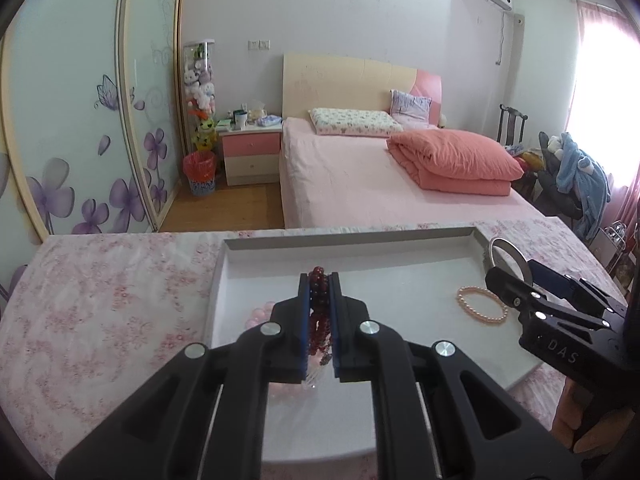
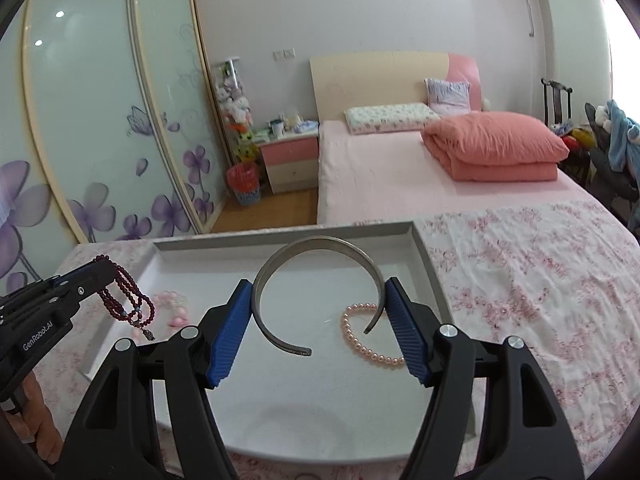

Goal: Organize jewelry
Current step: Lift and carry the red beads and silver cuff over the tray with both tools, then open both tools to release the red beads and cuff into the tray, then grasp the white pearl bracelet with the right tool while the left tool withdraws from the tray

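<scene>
My left gripper [image 1: 319, 280] is shut on a dark red bead necklace [image 1: 318, 312] and holds it above the left part of the white tray [image 1: 352, 242]. The necklace also hangs from the left gripper in the right wrist view [image 2: 128, 300]. My right gripper [image 2: 320, 292] is shut on a silver open bangle [image 2: 316, 248] and holds it above the right part of the tray [image 2: 424, 264]. A pearl bracelet [image 2: 360, 344] lies on the tray under the bangle. A pink bead bracelet [image 2: 174, 306] lies at the tray's left.
The tray sits on a table with a pink floral cloth [image 2: 540, 280]. Beyond it are a pink bed [image 1: 380, 176], a nightstand [image 1: 250, 152], a red bin [image 1: 199, 172] and sliding wardrobe doors [image 1: 80, 120].
</scene>
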Tool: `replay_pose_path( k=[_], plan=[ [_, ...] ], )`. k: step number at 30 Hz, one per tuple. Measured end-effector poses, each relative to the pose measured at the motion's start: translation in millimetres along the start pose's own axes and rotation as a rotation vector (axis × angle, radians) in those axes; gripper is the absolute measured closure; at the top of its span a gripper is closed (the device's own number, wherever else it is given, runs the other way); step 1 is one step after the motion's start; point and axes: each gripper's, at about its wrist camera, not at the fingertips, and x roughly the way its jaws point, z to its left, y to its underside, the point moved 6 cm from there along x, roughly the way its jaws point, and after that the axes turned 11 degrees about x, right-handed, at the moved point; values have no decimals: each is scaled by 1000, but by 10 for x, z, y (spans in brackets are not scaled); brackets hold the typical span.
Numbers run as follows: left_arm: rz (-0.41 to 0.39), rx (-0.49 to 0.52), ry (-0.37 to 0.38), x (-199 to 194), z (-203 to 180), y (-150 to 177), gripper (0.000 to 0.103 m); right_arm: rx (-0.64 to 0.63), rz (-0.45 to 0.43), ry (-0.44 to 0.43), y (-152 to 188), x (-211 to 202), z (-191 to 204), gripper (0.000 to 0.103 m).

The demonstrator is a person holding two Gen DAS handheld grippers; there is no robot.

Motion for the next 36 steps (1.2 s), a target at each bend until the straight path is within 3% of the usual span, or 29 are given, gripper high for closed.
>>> replay_pose_path(
  k=[6, 8, 9, 14, 26, 31, 36],
  plan=[
    [23, -10, 3, 198, -19, 21, 88, 10, 43, 31, 29, 128, -26, 35],
    [28, -24, 14, 226, -2, 18, 68, 13, 40, 28, 30, 110, -27, 32],
    [24, -33, 16, 222, 16, 20, 67, 11, 33, 27, 28, 82, -28, 31],
    [13, -63, 7, 108, 148, 52, 66, 15, 14, 22, 14, -54, -87, 32],
    [15, -90, -11, -301, 281, 312, 66, -9, 32, -10, 198, -399, -90, 49],
    [34, -84, 7, -499, 251, 528, 62, -26, 83, -3, 436, -530, -162, 54],
    [60, -91, 42, -653, 194, 746, 60, -57, 174, -13, 757, -617, -203, 67]
  ],
)
